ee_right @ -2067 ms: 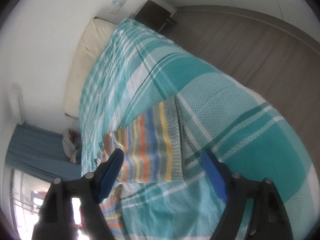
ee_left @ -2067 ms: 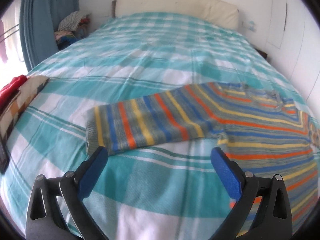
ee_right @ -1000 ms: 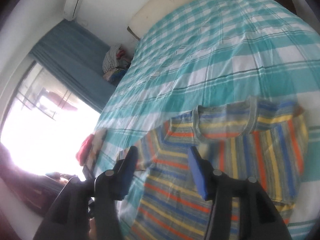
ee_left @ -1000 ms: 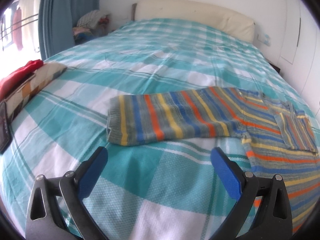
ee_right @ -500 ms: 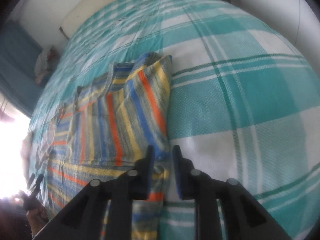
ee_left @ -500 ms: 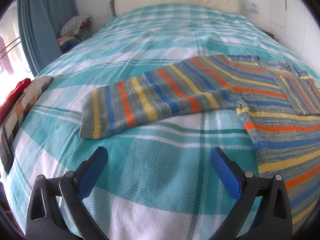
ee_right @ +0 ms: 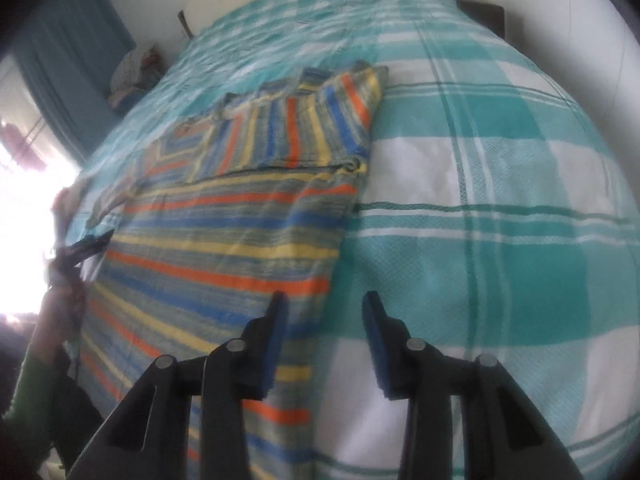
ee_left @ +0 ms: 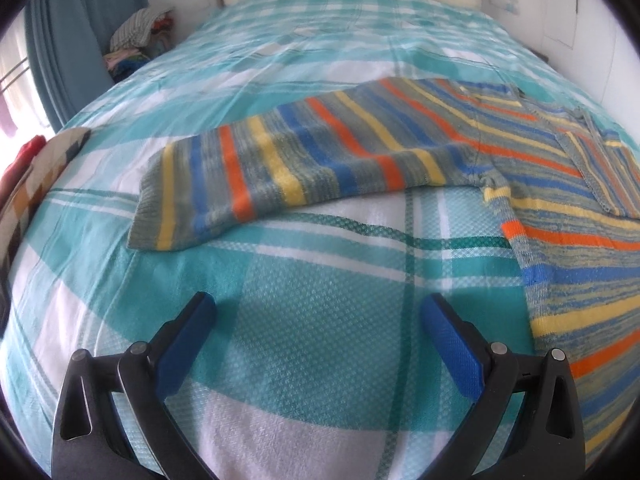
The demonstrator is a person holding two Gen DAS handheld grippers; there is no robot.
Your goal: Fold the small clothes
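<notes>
The left gripper [ee_left: 318,312] points steeply down, its blue pads [ee_left: 450,350] spread wide with nothing between them. The right gripper [ee_right: 325,312] also tilts steeply down; its jaws stand partly apart and are opening, gripping nothing, the left pad [ee_right: 276,332] over striped cloth and the right one off it. At the left edge of the right wrist view, the person's left hand [ee_right: 60,300] and green sleeve [ee_right: 24,396] show, blurred.

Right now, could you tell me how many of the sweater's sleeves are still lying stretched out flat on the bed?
1. The left-hand sleeve lies stretched out across the checked bedspread. The other sleeve is already folded over the sweater's chest.
</notes>
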